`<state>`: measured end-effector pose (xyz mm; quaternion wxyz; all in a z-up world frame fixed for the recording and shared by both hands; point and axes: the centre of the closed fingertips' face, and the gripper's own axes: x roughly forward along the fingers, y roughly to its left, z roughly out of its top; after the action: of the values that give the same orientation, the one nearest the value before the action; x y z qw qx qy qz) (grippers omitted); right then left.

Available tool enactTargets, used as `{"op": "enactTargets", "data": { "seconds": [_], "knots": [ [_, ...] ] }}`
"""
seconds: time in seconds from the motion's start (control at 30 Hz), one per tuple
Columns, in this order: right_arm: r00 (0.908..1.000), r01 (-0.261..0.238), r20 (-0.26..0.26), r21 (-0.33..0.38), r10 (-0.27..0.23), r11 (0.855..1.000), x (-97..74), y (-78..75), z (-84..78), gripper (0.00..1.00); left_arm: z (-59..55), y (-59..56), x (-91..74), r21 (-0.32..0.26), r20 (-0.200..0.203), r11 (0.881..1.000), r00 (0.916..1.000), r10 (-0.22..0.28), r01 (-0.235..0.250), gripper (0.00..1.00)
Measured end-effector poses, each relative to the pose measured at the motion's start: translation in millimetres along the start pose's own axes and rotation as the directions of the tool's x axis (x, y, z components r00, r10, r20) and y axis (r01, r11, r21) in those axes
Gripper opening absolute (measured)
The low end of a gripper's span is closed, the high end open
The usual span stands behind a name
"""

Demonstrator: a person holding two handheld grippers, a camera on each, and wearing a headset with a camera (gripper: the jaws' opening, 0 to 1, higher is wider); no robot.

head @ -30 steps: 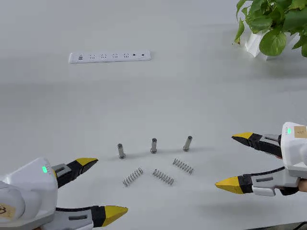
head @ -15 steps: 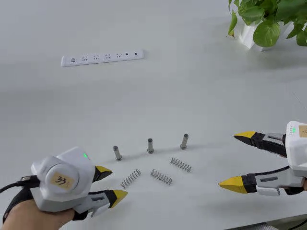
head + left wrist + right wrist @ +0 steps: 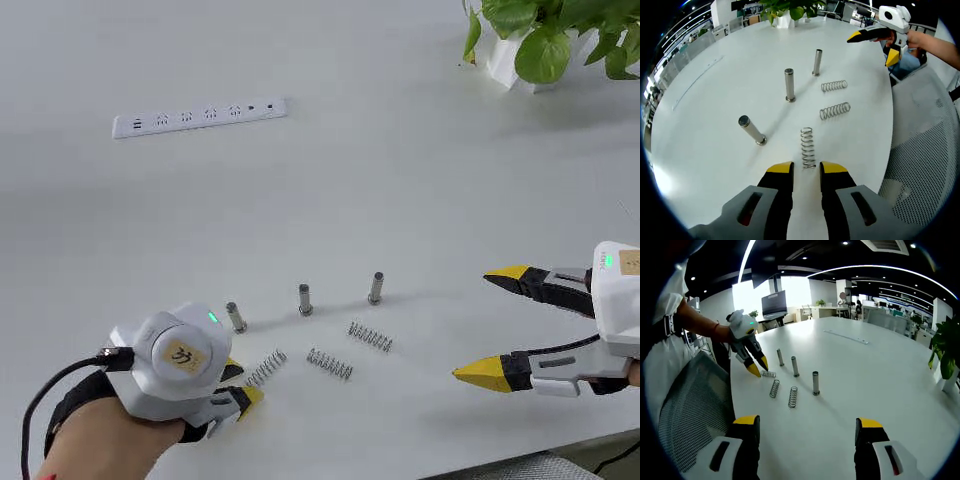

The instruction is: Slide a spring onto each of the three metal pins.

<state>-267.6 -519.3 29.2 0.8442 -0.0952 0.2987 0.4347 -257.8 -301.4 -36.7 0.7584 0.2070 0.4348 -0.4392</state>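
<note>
Three metal pins stand upright in a row on the white table: left pin (image 3: 236, 317), middle pin (image 3: 304, 299), right pin (image 3: 376, 288). Three springs lie loose in front of them: left spring (image 3: 265, 368), middle spring (image 3: 329, 364), right spring (image 3: 369, 336). My left gripper (image 3: 240, 388) is low at the left spring's near end. In the left gripper view its jaws (image 3: 806, 169) stand narrowly apart, with the end of that spring (image 3: 807, 146) just between the tips and untouched. My right gripper (image 3: 487, 322) hangs wide open to the right of the springs, holding nothing (image 3: 807, 422).
A white power strip (image 3: 200, 115) lies far back on the left. A potted plant (image 3: 545, 40) stands at the back right corner. The table's front edge runs close below both grippers, with a mesh chair (image 3: 920, 150) beyond it.
My left gripper has come forward to the left spring, turned, and its jaws have narrowed from wide open. The right gripper has stayed about where it was. The head camera shifted.
</note>
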Motion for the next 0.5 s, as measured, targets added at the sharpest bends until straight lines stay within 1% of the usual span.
{"op": "enactTargets", "data": {
  "seconds": [0.1,0.27,0.33,0.4,0.5],
  "knots": [
    [1.0000,0.003,-0.002,0.004,-0.003,1.000,-0.9,-0.2,-1.3,0.76,0.5,0.8,0.6,0.017,-0.010,1.000,0.9999,0.006,-0.005,0.14],
    [1.0000,0.007,-0.002,0.006,-0.007,1.000,-1.1,-0.3,-2.8,0.76,0.0,4.4,1.3,0.040,-0.040,0.999,0.9988,0.029,-0.028,0.10],
    [1.0000,0.008,-0.002,0.007,-0.008,1.000,-1.1,0.1,-2.8,0.76,0.4,4.4,1.5,0.059,-0.053,0.998,0.9982,0.029,-0.026,0.09],
    [1.0000,0.009,0.002,0.007,-0.009,1.000,-1.1,0.4,-2.1,0.75,0.6,4.3,2.1,0.099,-0.070,0.995,0.9971,0.030,-0.023,0.08],
    [0.9999,0.010,0.006,0.011,-0.010,1.000,-1.2,0.9,-1.8,0.75,1.8,3.3,2.5,0.120,-0.086,0.993,0.9960,0.026,-0.015,0.08]
  ]
}}
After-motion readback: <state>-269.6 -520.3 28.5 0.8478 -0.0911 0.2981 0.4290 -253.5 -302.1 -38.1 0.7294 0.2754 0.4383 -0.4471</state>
